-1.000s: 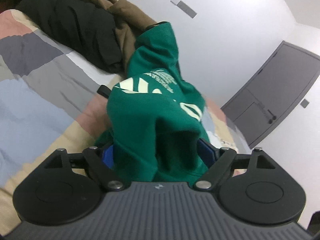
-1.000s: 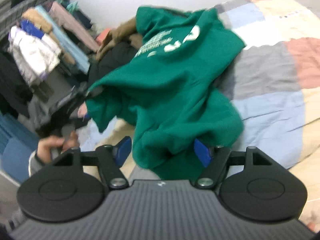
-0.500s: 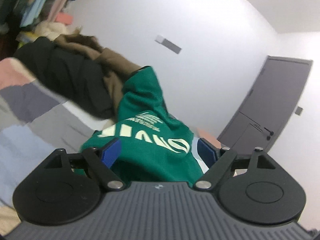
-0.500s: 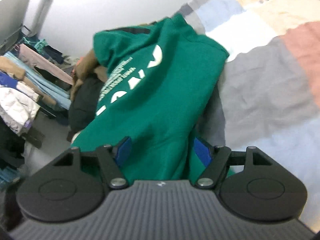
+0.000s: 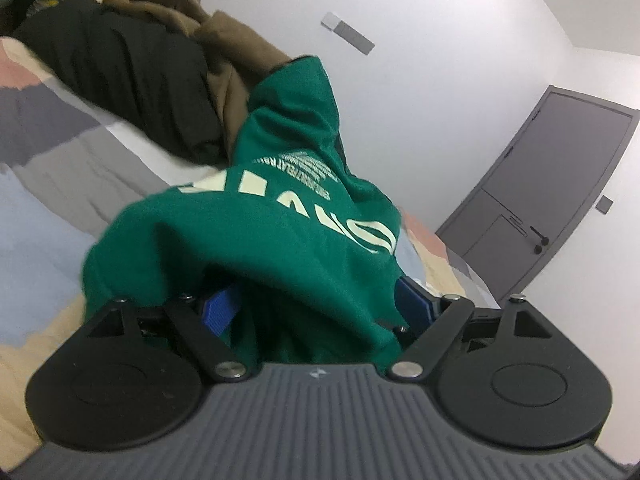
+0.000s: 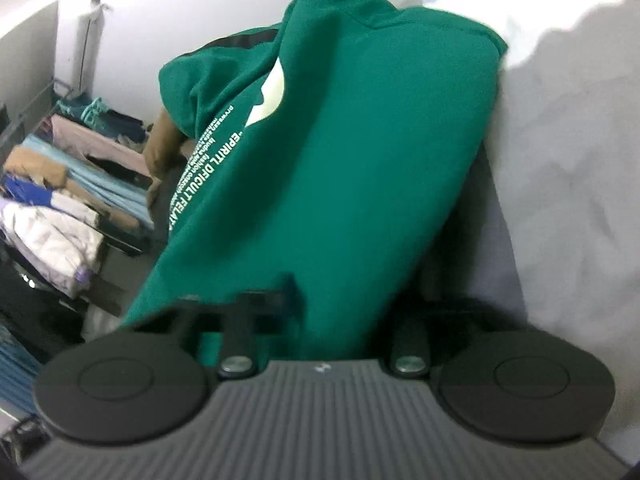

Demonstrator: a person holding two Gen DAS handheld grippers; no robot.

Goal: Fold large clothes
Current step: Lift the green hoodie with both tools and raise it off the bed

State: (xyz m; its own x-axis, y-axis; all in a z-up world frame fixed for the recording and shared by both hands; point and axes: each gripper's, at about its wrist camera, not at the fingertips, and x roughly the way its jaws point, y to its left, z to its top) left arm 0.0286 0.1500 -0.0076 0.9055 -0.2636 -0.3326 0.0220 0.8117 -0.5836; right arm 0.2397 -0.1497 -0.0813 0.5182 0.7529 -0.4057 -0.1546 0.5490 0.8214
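Two hand-held grippers in use, both at one dark green fleece hoodie with pale printed lettering (image 5: 280,240), bunched on bed with patchwork cover of grey, blue, pink and beige blocks (image 5: 48,184). Left hand-held gripper (image 5: 320,308): blue pads (image 5: 220,308) spread wide, green fabric draped between and over them, no pinch visible. Right hand-held gripper (image 6: 320,312): jaws closing, green cloth between them; fingertips blurred and buried in fabric, actual contact not discernible. Hoodie hood end raised toward white wall. Behind hoodie on bed: heap of black garment (image 5: 120,80) and brown garment (image 5: 224,48), touching hoodie. Grey door (image 5: 552,192) at far right. Stacked folded clothes on rack (image 6: 60,200) beside bed, right view.
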